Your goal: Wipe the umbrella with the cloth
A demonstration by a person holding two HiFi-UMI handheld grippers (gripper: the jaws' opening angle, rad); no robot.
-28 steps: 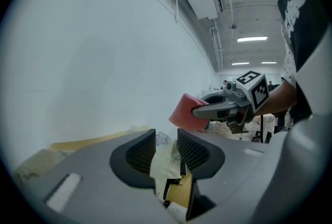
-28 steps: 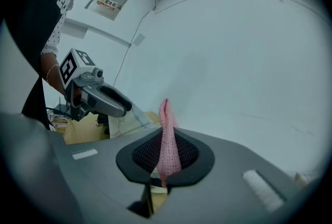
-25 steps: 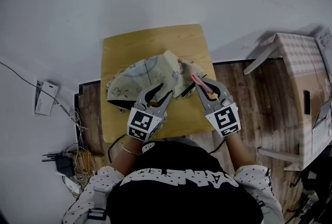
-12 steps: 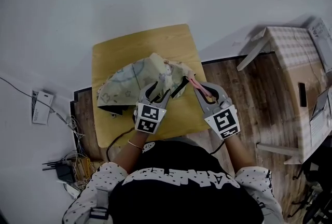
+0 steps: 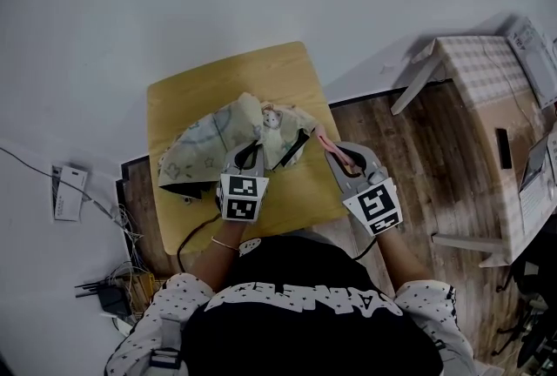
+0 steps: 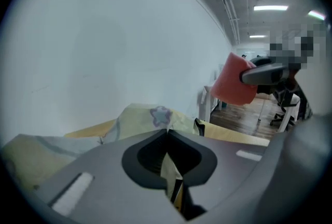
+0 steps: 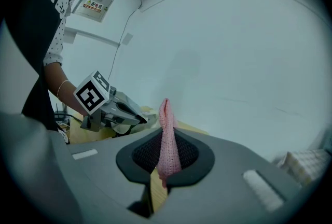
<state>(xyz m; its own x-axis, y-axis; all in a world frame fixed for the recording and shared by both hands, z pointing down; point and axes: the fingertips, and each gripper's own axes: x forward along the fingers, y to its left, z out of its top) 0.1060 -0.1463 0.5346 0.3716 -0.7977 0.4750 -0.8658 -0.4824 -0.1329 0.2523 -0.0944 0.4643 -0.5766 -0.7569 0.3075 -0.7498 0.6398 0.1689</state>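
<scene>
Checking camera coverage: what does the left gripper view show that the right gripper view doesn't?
Only the left gripper view: the left claw, just closed, pinching a fold of the umbrella, plus the ceiling lights.
Only the right gripper view: the right claw shut on the cloth, the left gripper's marker cube, and a sleeve.
Both: umbrella, pink cloth, table, white wall.

The left gripper [image 5: 251, 149] hides part of the umbrella [image 5: 202, 144]
</scene>
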